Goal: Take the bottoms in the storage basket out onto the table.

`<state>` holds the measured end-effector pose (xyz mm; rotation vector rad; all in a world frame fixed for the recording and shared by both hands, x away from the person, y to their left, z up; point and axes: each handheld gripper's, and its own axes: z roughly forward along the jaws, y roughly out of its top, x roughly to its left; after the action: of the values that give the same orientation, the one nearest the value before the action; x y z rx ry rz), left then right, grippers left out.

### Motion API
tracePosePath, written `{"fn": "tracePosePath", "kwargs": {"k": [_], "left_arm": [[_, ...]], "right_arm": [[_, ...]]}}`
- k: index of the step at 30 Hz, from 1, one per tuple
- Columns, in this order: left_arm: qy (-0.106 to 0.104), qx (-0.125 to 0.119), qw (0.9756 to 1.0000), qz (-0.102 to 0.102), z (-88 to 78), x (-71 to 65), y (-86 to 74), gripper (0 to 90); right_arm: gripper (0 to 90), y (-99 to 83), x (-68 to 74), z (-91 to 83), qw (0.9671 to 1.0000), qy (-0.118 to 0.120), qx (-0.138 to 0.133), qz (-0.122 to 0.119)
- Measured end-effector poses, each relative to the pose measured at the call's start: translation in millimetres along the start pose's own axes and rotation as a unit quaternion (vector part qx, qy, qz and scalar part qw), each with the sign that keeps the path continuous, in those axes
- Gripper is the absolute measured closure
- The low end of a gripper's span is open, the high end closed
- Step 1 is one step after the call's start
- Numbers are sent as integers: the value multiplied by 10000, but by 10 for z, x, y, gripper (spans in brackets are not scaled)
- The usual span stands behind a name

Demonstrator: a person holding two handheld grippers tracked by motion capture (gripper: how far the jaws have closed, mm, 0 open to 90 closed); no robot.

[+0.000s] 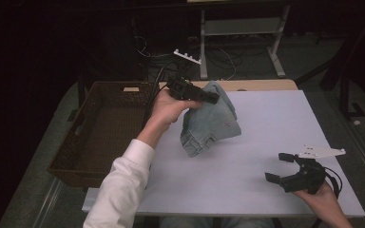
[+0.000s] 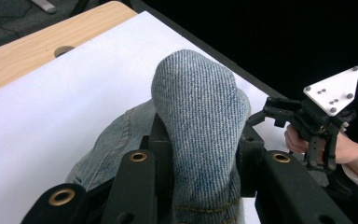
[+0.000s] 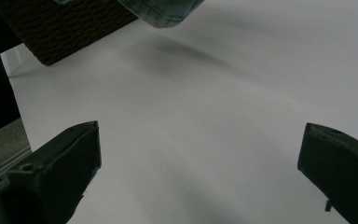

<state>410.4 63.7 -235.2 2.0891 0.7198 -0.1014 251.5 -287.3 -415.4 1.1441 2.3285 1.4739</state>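
Dim room, dark surroundings, brightly lit white table (image 1: 266,123), soft blur.

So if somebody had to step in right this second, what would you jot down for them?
Left gripper: shut on the folded denim garment, holding it above the white table, beside the wicker basket.
Right gripper: open, holding nothing, near the table's near right corner.
Done: garment folded and picked up.
Left: probably place it in the basket, which looks empty.
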Motion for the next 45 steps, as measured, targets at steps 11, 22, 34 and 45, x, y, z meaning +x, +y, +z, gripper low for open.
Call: {"fn": "tracePosePath", "kwargs": {"k": [11,22,34,45], "left_arm": [[-78,91,9999,-3,216,15,-9,670],[-59,211,9998,-4,445,43,-46,669],[3,339,9994,68,730,101,-107,663],[34,380,9993,-45,1019,167,-181,623]], "right_arm": [[0,1,3,6,10000,20,2,-28],[0,5,-1,-5,10000,25,-5,-7],[0,5,-12,-12,10000,28,-7,-6],[0,6,-15,-11,10000,37,-6,-5]]}}
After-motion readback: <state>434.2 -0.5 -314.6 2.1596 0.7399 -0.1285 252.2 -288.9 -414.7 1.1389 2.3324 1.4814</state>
